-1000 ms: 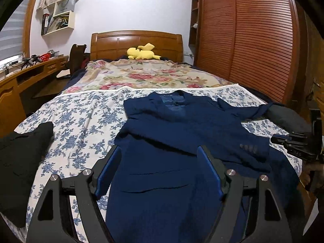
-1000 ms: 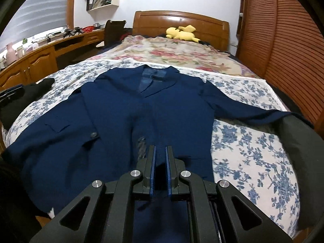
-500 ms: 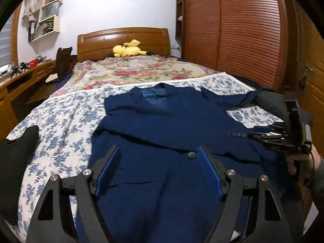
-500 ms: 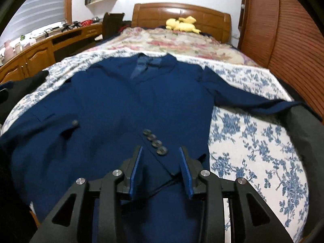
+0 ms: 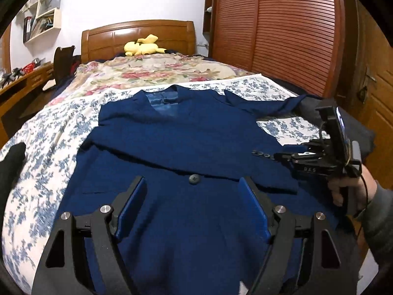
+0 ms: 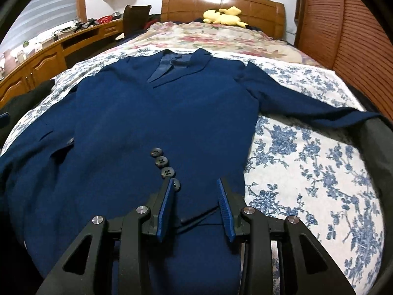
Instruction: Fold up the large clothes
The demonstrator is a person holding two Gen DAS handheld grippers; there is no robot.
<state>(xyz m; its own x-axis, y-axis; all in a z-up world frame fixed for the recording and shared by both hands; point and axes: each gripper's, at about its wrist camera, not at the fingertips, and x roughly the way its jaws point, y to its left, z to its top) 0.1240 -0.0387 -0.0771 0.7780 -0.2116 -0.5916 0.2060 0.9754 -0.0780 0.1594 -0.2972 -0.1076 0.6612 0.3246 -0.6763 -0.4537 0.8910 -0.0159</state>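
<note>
In the left wrist view, a dark garment (image 5: 11, 164) lies at the far left edge on the blue-flowered sheet (image 5: 49, 132). Across the middle of the frame the navy jacket (image 5: 181, 135) is spread flat on the bed, collar toward the wooden headboard (image 5: 137, 34) at upper centre, where a yellow plush toy (image 5: 142, 46) rests. One sleeve is folded across the chest, its cuff with a row of buttons (image 5: 264, 154) at right of centre; a single button (image 5: 194, 179) sits just above the tool. The left gripper (image 5: 194, 196) fills the bottom of the frame, its blue pads standing wide apart over the jacket with nothing clamped between them. At the right edge, the right gripper (image 5: 280, 156) points toward the cuff buttons, held by a hand (image 5: 351, 186) in a grey sleeve; from this side the spread of its jaws cannot be read.

In the right wrist view, a wooden desk (image 6: 44, 54) runs along the upper left. The jacket (image 6: 159, 113) covers the centre, its other sleeve (image 6: 307, 105) stretching to the right edge over the sheet (image 6: 319, 172). The four cuff buttons (image 6: 163, 166) run down the middle to the tool's left pad. The right gripper (image 6: 195, 191), at bottom centre, has its pads at a narrow-to-moderate gap above the cuff, pressing on nothing.
</note>
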